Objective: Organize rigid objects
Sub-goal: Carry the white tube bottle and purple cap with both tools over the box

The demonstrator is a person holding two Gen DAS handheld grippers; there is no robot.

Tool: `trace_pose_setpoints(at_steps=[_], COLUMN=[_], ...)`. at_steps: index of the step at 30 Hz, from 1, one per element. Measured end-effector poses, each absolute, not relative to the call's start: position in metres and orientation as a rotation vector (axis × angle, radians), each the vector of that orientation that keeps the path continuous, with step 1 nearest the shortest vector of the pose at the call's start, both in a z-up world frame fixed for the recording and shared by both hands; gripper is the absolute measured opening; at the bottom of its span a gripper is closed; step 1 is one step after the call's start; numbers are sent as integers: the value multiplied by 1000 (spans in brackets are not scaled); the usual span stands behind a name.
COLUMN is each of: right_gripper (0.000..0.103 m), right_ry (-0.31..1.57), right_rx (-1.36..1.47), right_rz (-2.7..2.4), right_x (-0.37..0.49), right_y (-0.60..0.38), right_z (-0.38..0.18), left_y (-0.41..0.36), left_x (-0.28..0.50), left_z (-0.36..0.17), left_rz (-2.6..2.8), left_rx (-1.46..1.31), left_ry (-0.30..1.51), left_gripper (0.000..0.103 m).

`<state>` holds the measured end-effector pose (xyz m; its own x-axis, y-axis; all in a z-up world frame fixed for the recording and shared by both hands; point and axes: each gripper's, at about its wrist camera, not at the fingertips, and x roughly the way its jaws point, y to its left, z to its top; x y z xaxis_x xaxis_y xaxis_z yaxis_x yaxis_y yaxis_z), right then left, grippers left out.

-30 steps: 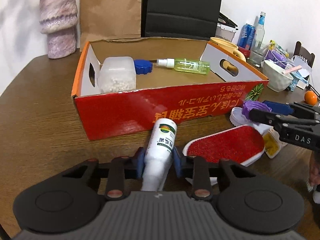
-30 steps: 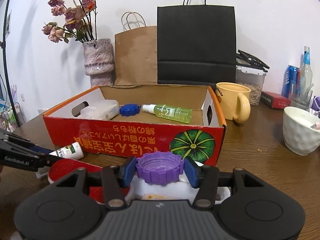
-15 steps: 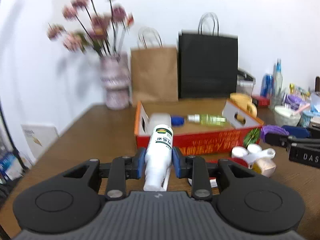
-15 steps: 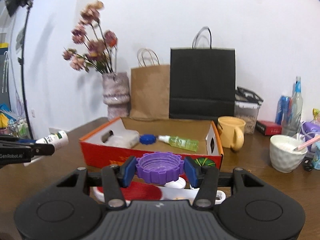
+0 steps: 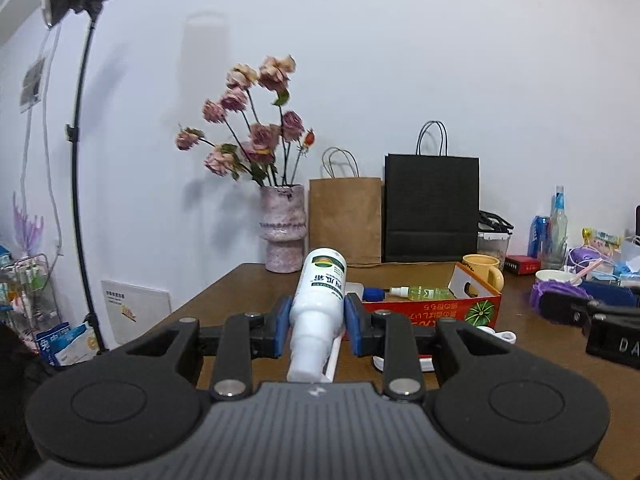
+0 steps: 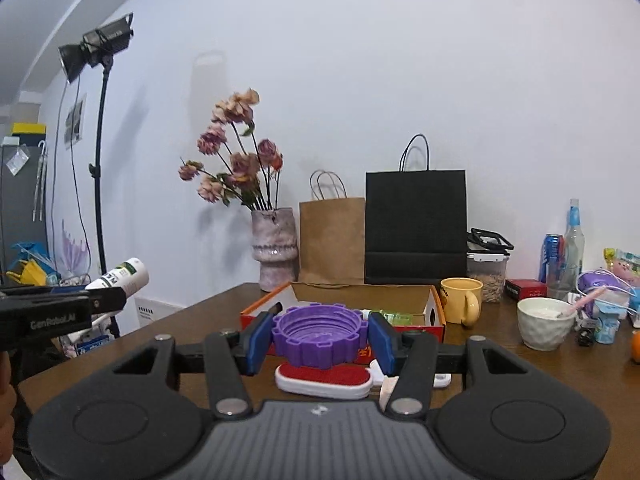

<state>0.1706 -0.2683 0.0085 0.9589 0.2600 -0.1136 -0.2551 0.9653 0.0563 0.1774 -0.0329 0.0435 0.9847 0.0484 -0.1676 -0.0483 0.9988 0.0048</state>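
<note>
My left gripper point(image 5: 316, 320) is shut on a white bottle point(image 5: 320, 292) with a green-labelled base, held level in the air, pointing toward the red cardboard box point(image 5: 440, 306). The same bottle point(image 6: 124, 276) shows at the far left of the right wrist view. My right gripper point(image 6: 320, 338) is shut on a purple ribbed lid point(image 6: 320, 336), lifted above the table in front of the box point(image 6: 352, 300). Inside the box lie a green spray bottle point(image 5: 418, 291) and a blue cap point(image 5: 374, 292).
On the table under the lid lies a red lint brush point(image 6: 324, 378). A yellow mug point(image 6: 460, 300), a white bowl point(image 6: 546, 322), a vase of flowers point(image 6: 274, 248), brown and black paper bags point(image 6: 416, 224) and clutter crowd the back and right. A light stand point(image 6: 100, 152) stands left.
Both grippers have pulled back from the box and risen, each keeping its object. The left gripper has turned up toward level, so the box now looks far and small.
</note>
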Motion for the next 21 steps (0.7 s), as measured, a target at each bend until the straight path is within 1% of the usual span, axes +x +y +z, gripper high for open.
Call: trace_pose_setpoints(at_steps=[6,11,15,21], right_gripper=[51,52,51,51], right_ry=[152,143,130,140], right_rx=[107,103,110,142], right_rz=[290,278,268,280], right_x=[138,127,125,142], right_y=[-280,-281,-283,-290], right_z=[-7,-10,-10,-9], left_y=[-30,-29,-28,-27], left_x=[145,132,131,150], left_z=[34,27,27,27], left_rz=[46,40,31,25], left_rx=[-29,-39,-36,-28], left_ry=[192,203,199,210], left_gripper=[29,29,29,29])
